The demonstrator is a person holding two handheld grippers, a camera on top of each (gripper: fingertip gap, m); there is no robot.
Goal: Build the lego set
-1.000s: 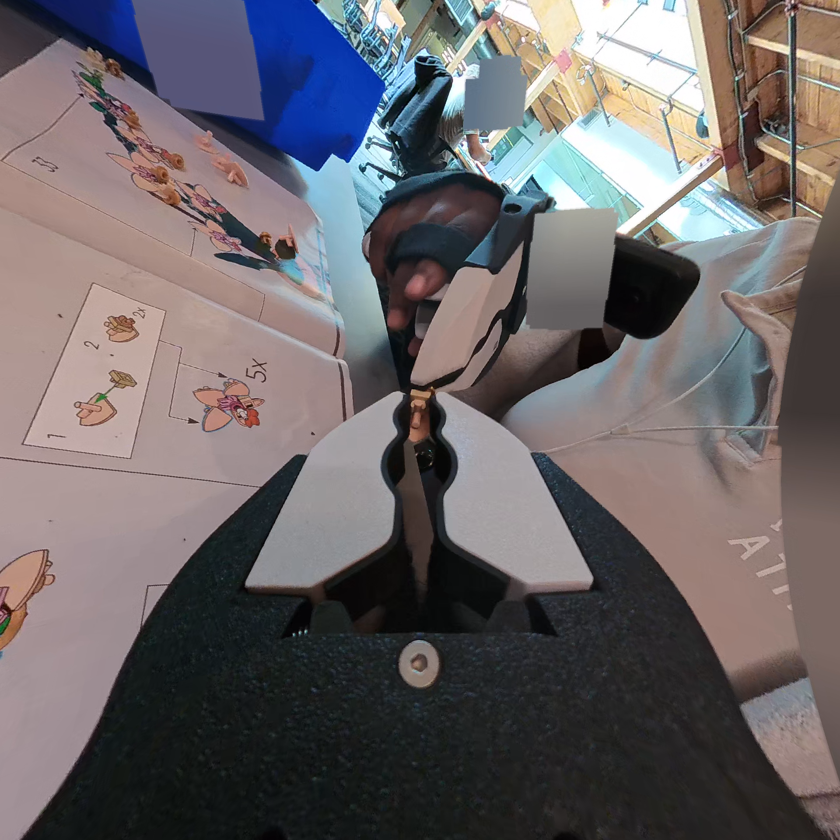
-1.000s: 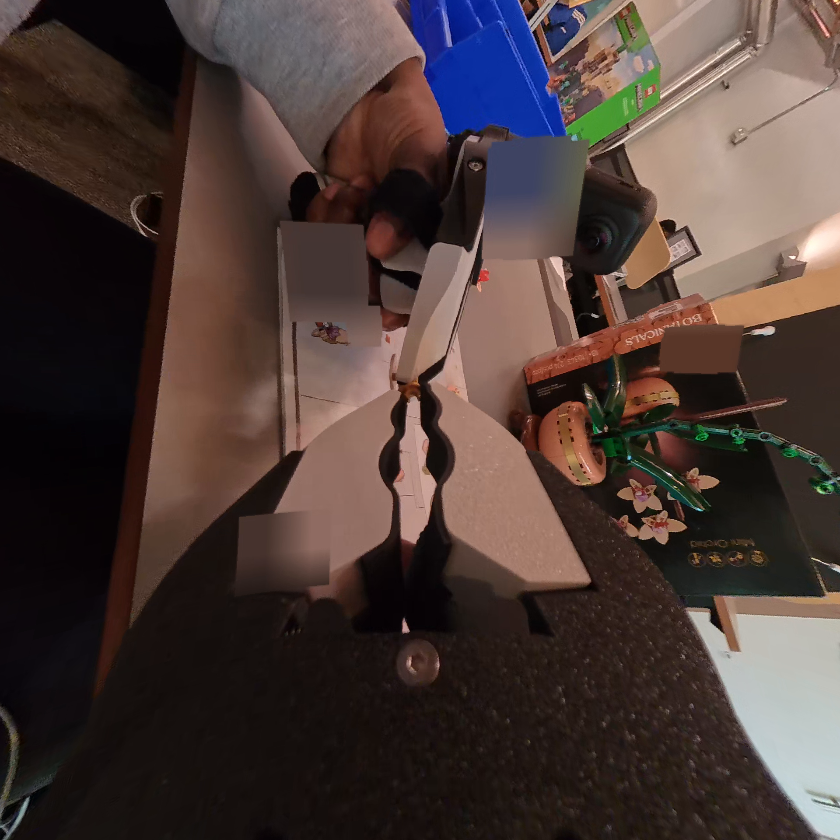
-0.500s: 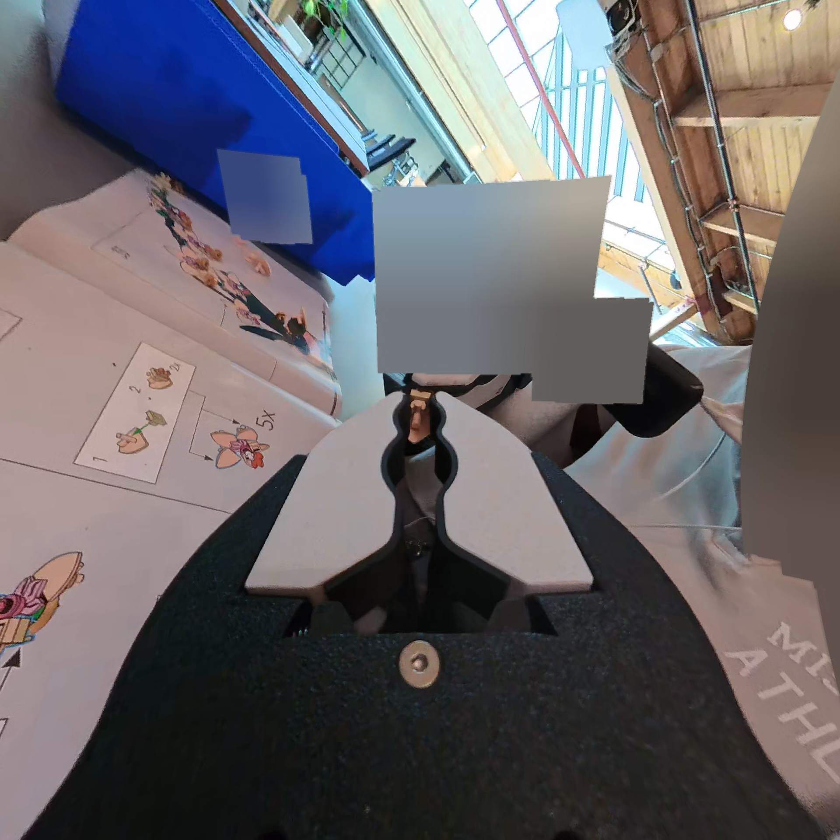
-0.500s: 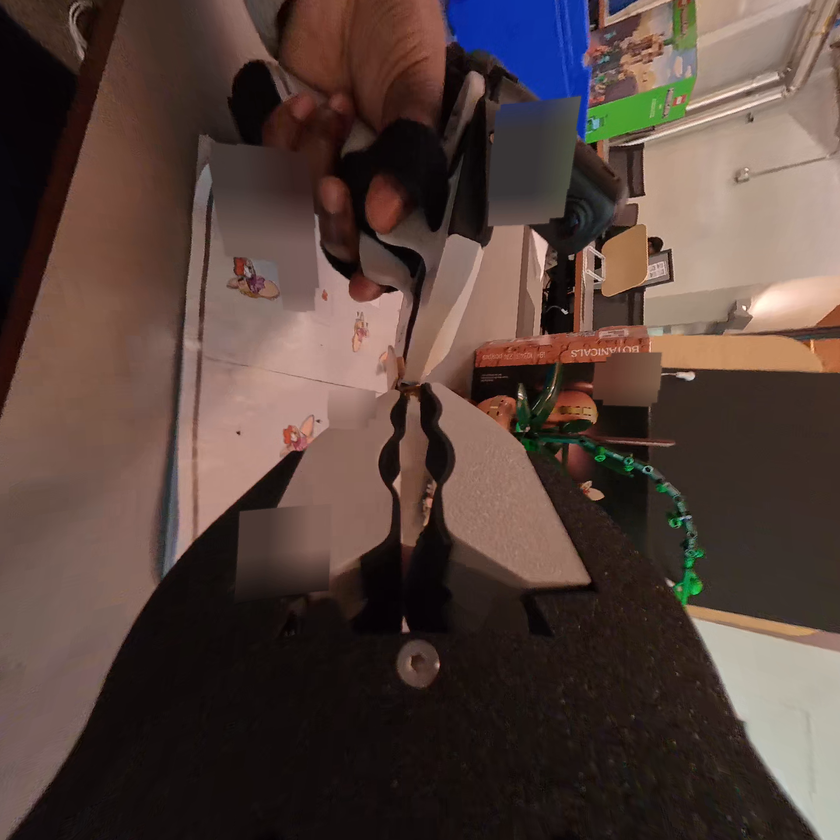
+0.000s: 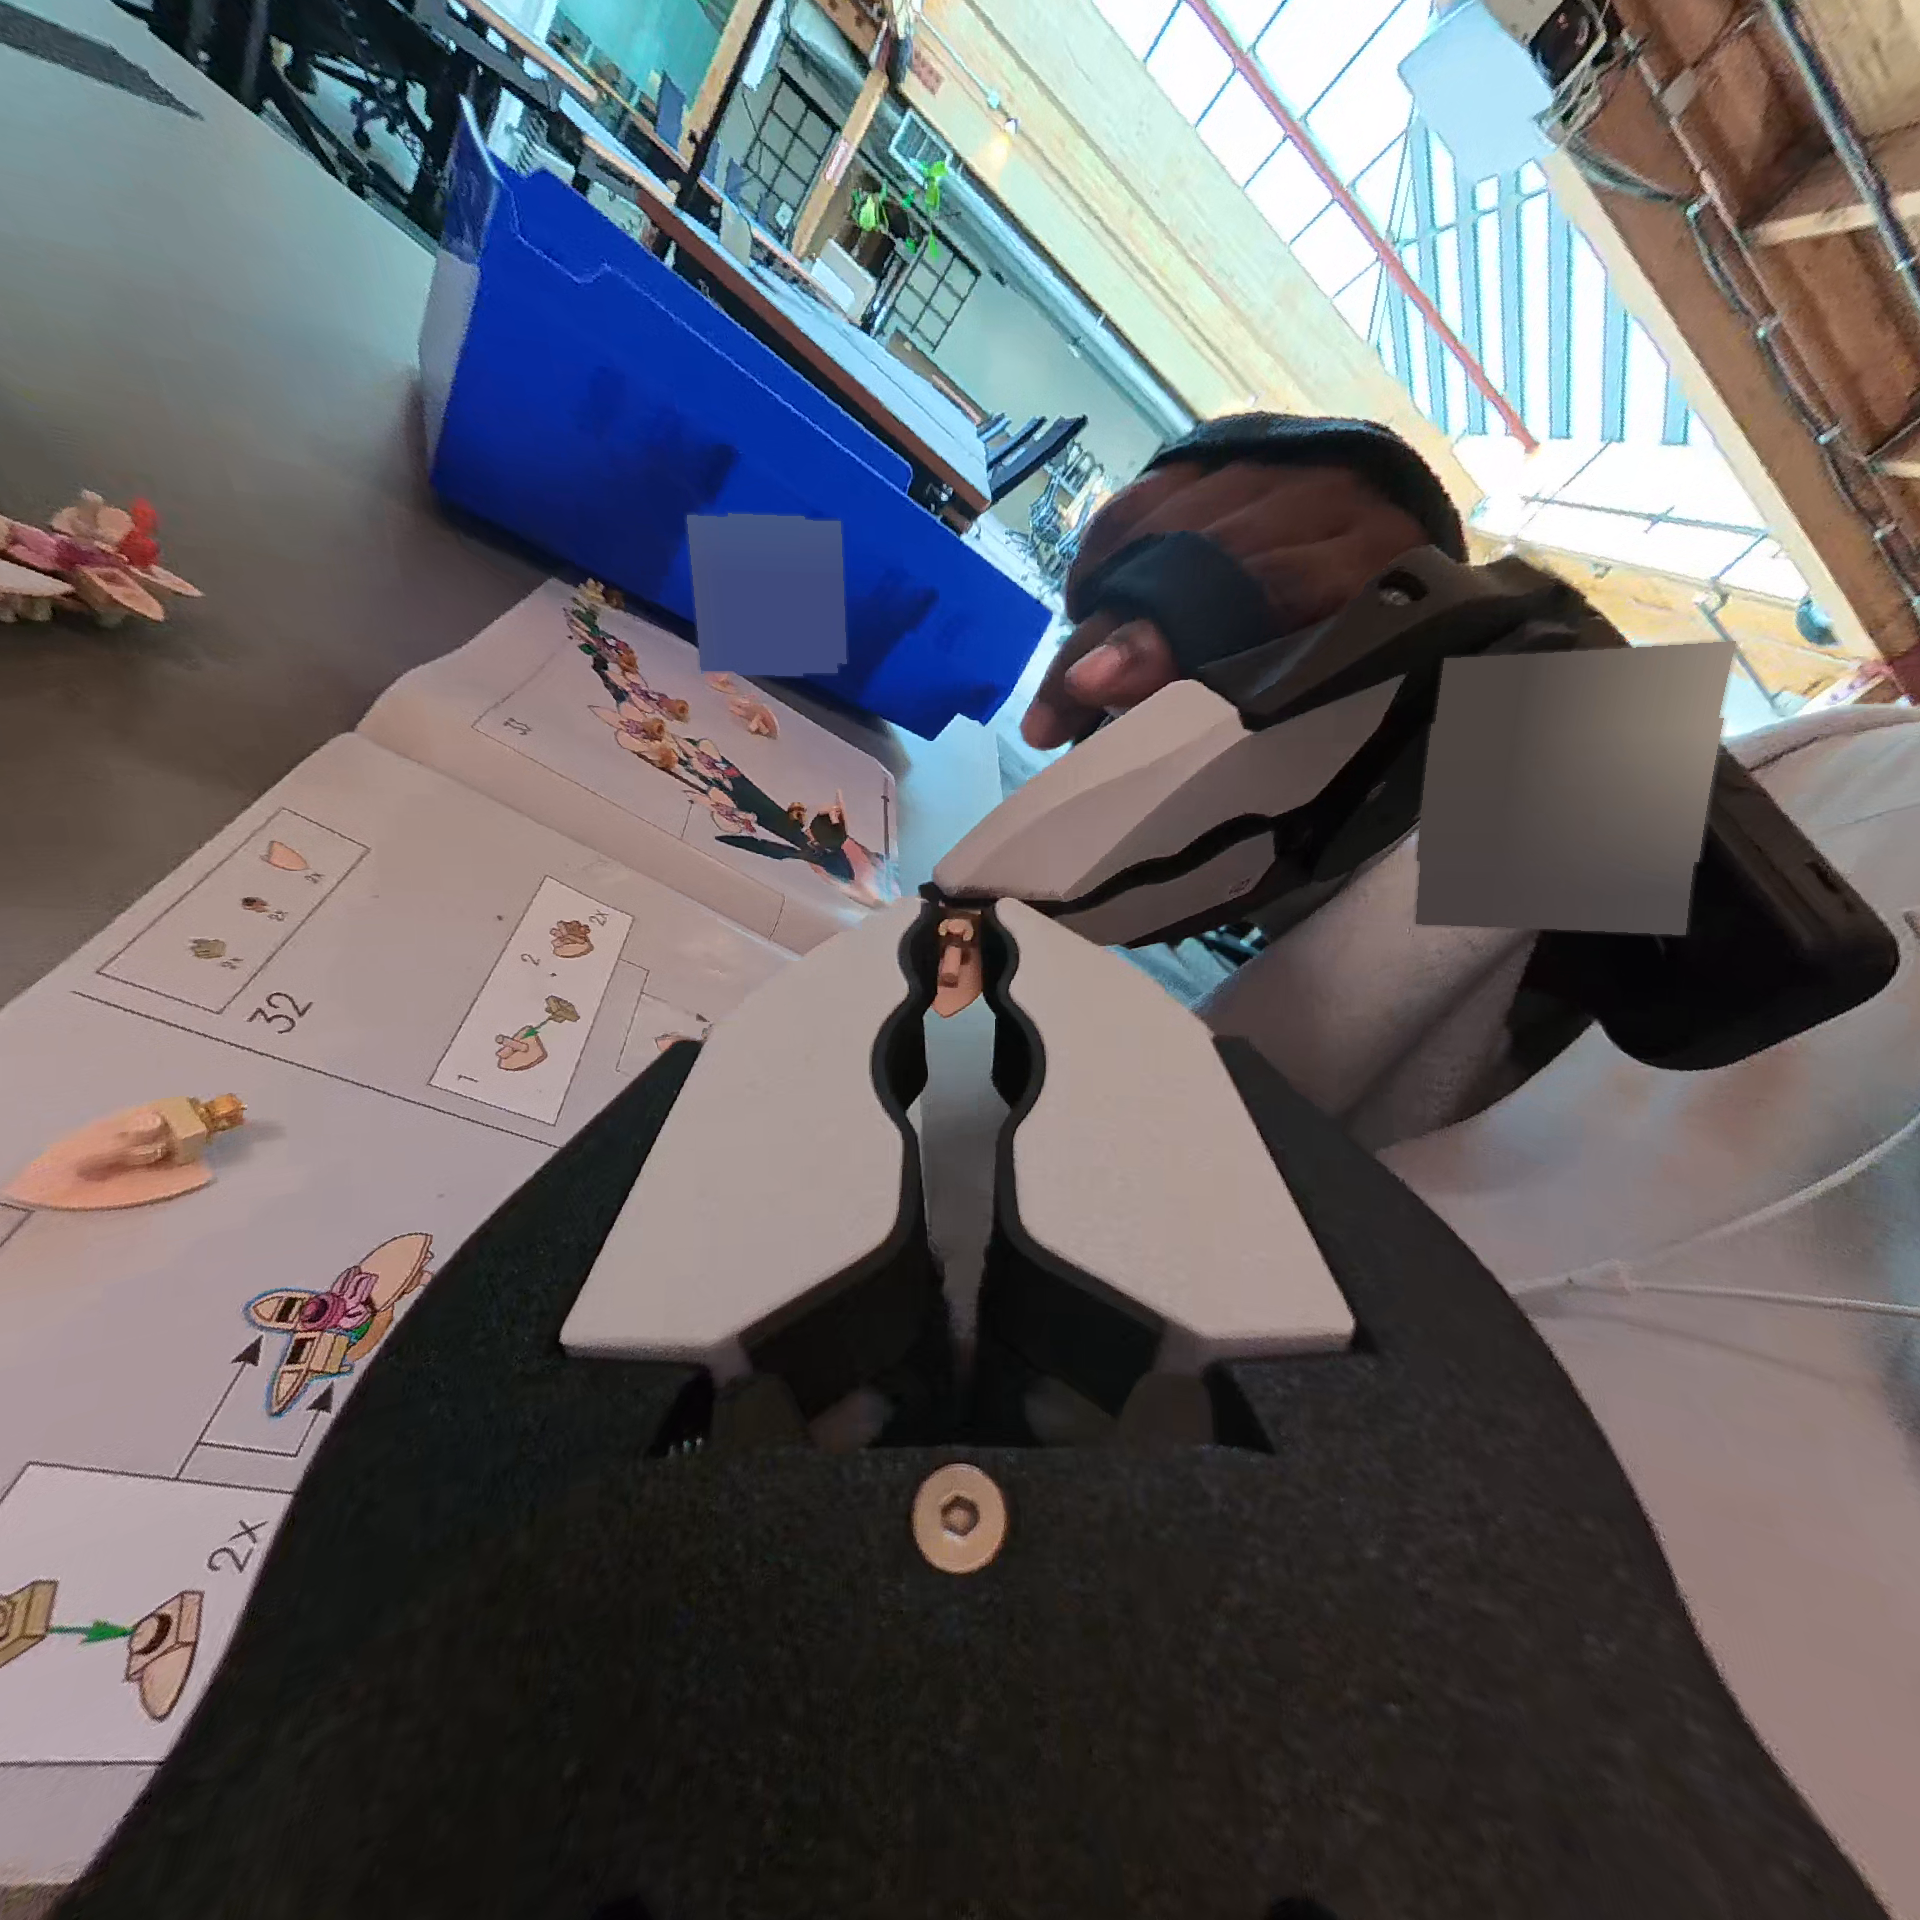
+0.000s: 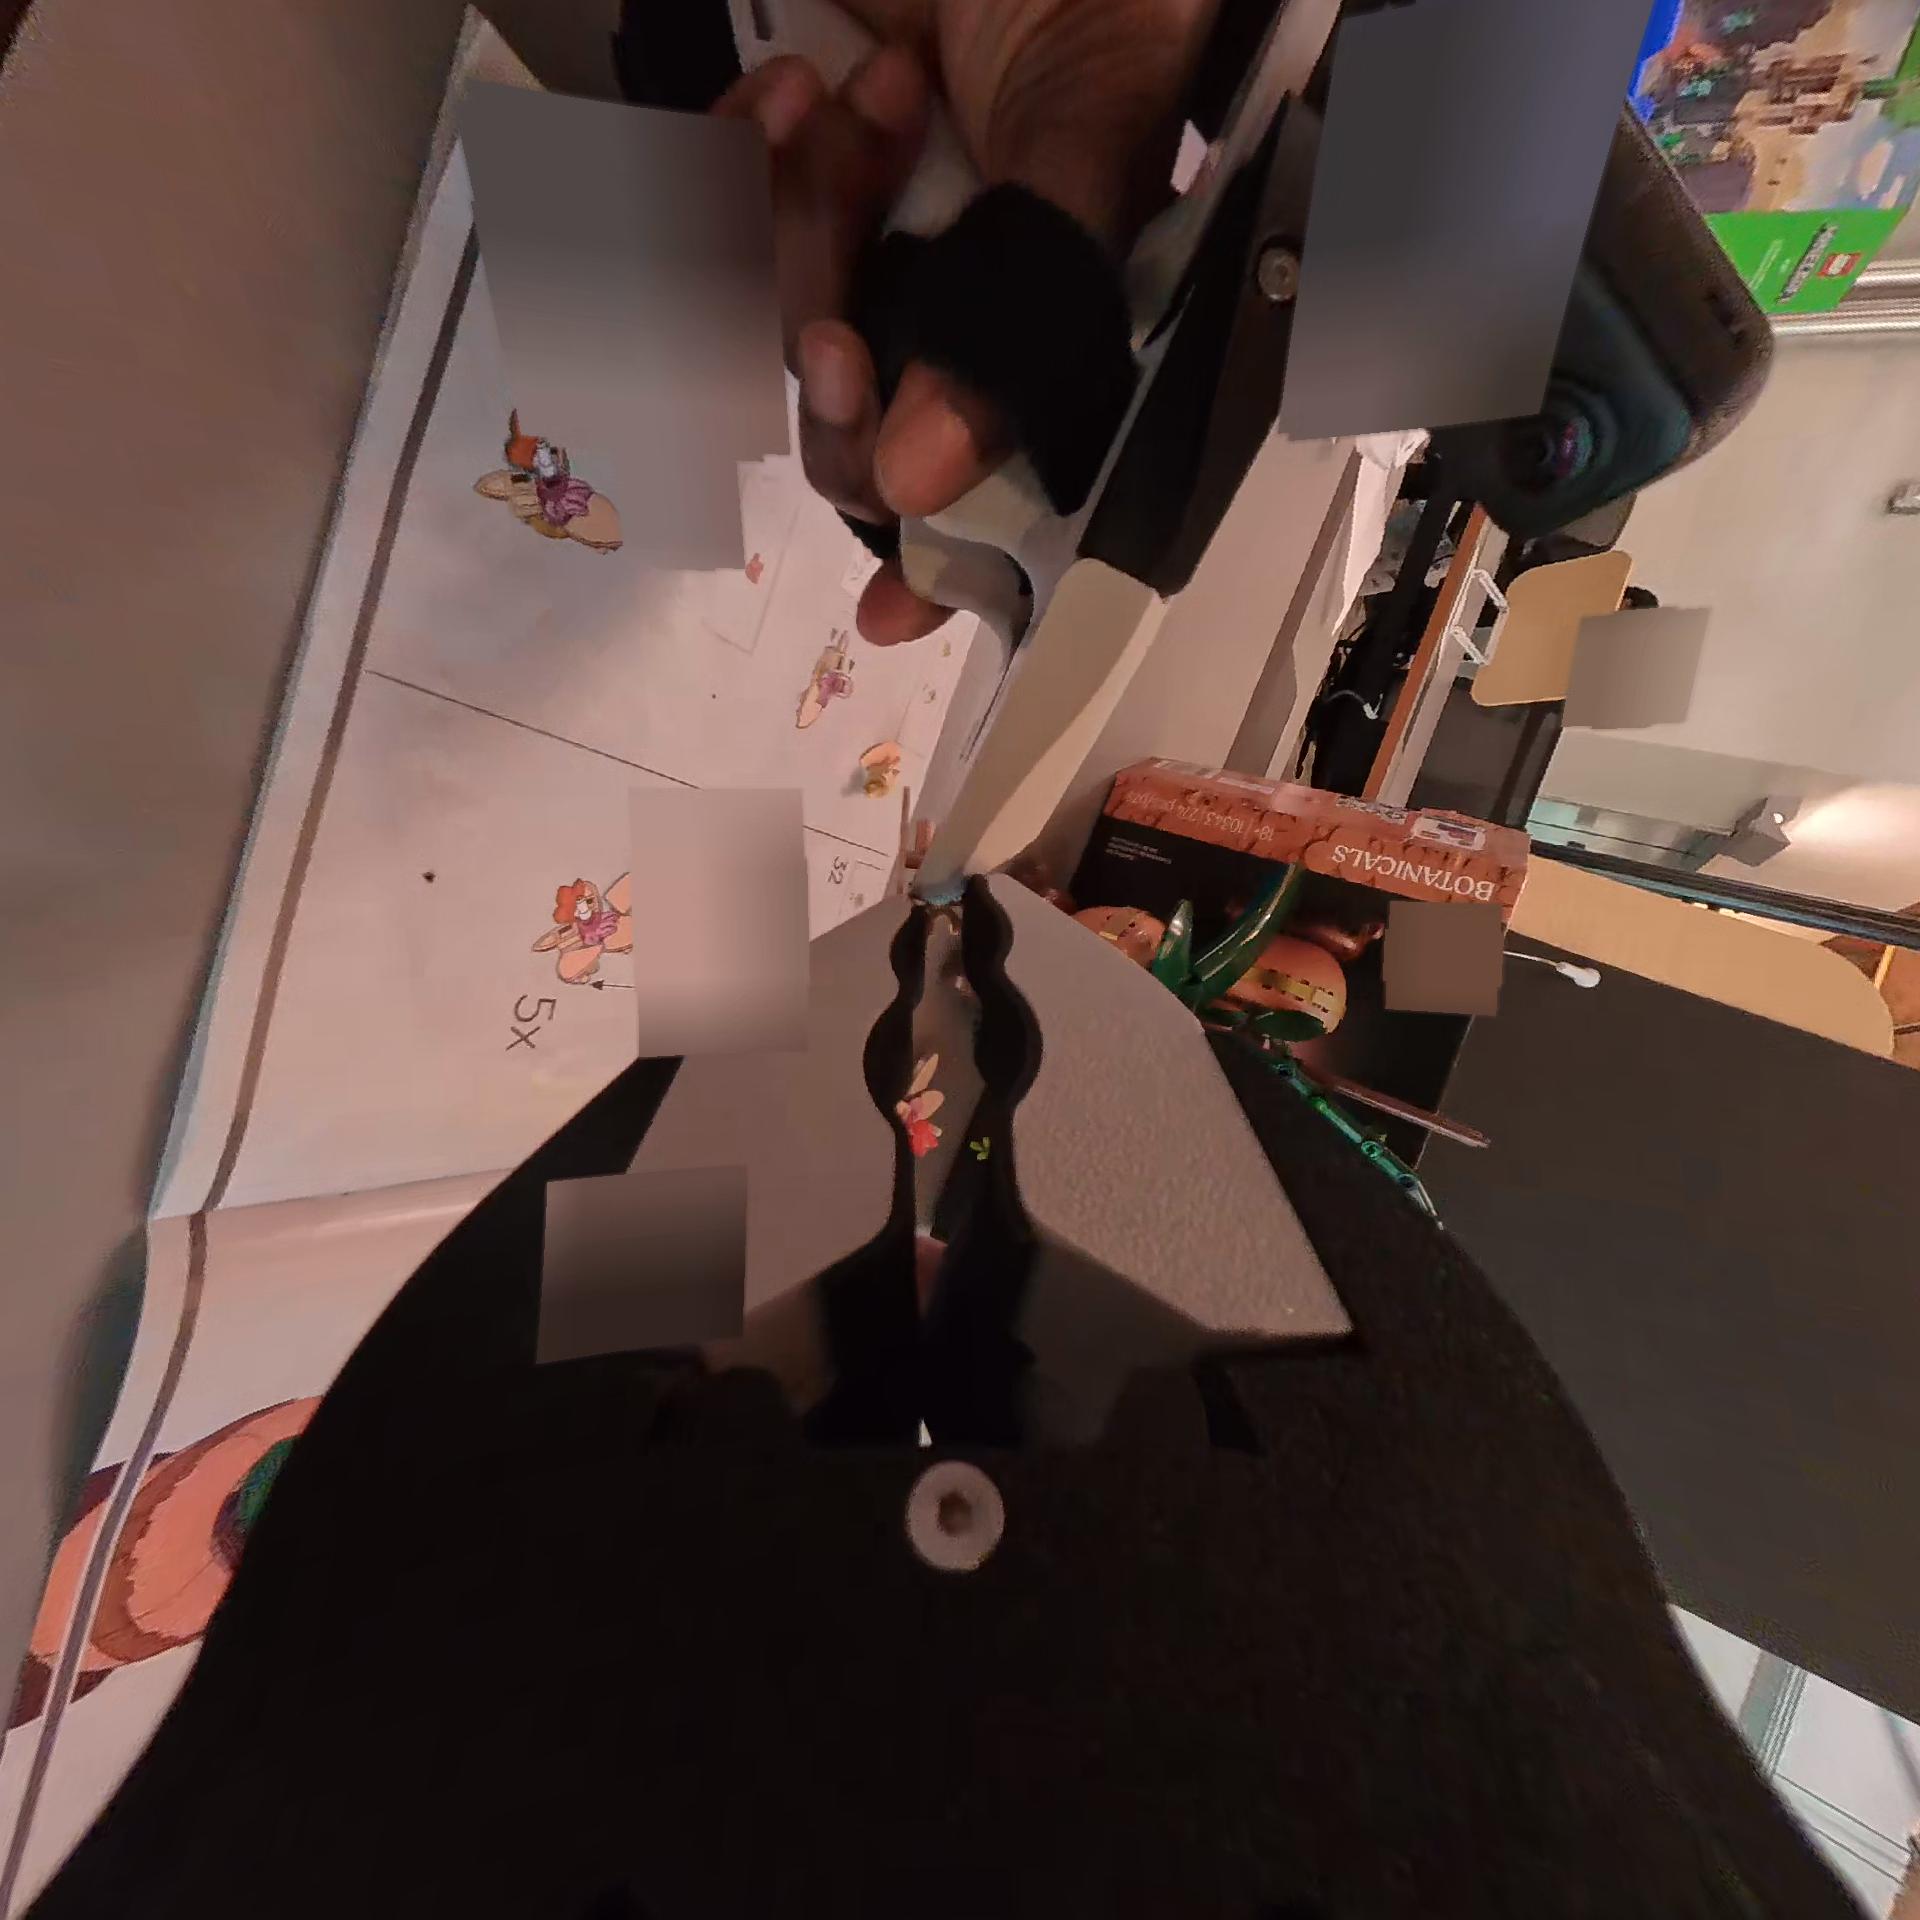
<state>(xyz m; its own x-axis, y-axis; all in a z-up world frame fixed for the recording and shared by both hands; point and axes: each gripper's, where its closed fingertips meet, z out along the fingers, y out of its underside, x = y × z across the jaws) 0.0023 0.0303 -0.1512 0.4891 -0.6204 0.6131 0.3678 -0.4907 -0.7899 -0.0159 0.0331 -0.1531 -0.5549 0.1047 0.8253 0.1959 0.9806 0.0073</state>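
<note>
My left gripper (image 5: 956, 920) is shut on a small peach petal piece (image 5: 952, 971), which stands upright between its tips. My right gripper (image 6: 940, 902) is shut on a tiny gold piece (image 6: 941, 914). It shows in the left wrist view (image 5: 940, 894) coming in from the right, its tips touching the top of the petal piece. The left gripper shows in the right wrist view (image 6: 951, 868) reaching down from above, tip to tip. Both are held above the open instruction booklet (image 5: 416, 935).
A peach petal with a gold stud (image 5: 114, 1153) lies on the booklet's left page. Small flower builds (image 5: 83, 566) sit on the grey table at far left. A blue bin (image 5: 644, 488) stands behind the booklet. A set box (image 6: 1309, 842) and a green plant build (image 6: 1236, 966) stand to the right. My two grippers' fingertips are within a few centimetres of each other.
Both grippers have swung and tilted while staying tip to tip. The right gripper now comes in from the right in the left wrist view. The booklet shows closer in both views.
</note>
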